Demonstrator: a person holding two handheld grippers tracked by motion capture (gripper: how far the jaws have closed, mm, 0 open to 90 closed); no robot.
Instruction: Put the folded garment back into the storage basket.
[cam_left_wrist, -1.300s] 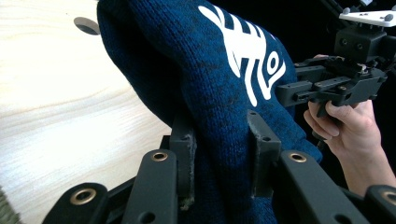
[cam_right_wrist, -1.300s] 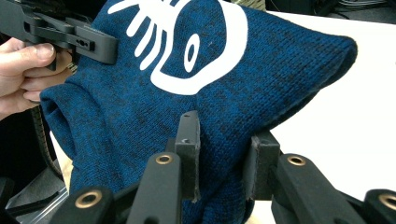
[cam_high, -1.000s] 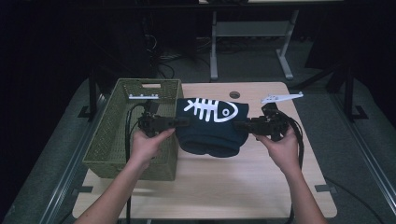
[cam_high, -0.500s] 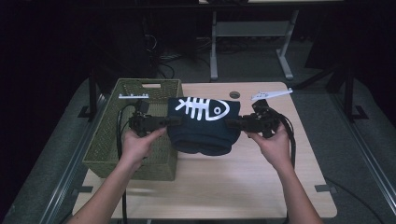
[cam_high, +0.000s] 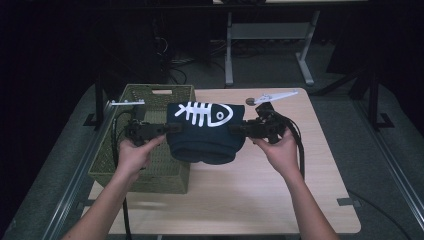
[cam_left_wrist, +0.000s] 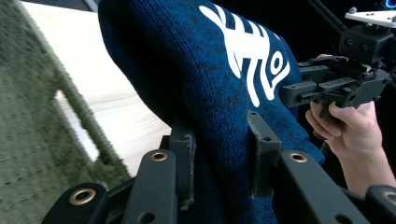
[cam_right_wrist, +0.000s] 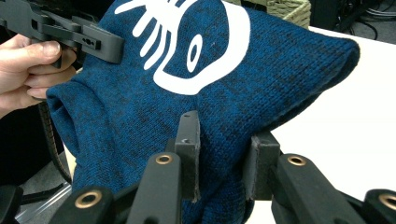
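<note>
Item: folded dark-blue knit sweater (cam_high: 205, 131) with white fish-skeleton print, held above the table (cam_high: 260, 200), partly over the green basket (cam_high: 145, 165).
Change: sweater and both hands sit farther leftward, toward the basket, than a second ago.
Left gripper (cam_left_wrist: 219, 149): jaws clamped on the sweater's left edge.
Right gripper (cam_right_wrist: 224, 154): jaws clamped on the right edge.
Obscured: basket interior partly hidden; small dark object (cam_high: 250, 101) at the table's far edge is unclear.

One blue knit sweater (cam_high: 204, 136), one green woven basket (cam_high: 150, 165), two claws: left claw (cam_high: 166, 128), right claw (cam_high: 232, 129), one worktop (cam_high: 240, 200)
</note>
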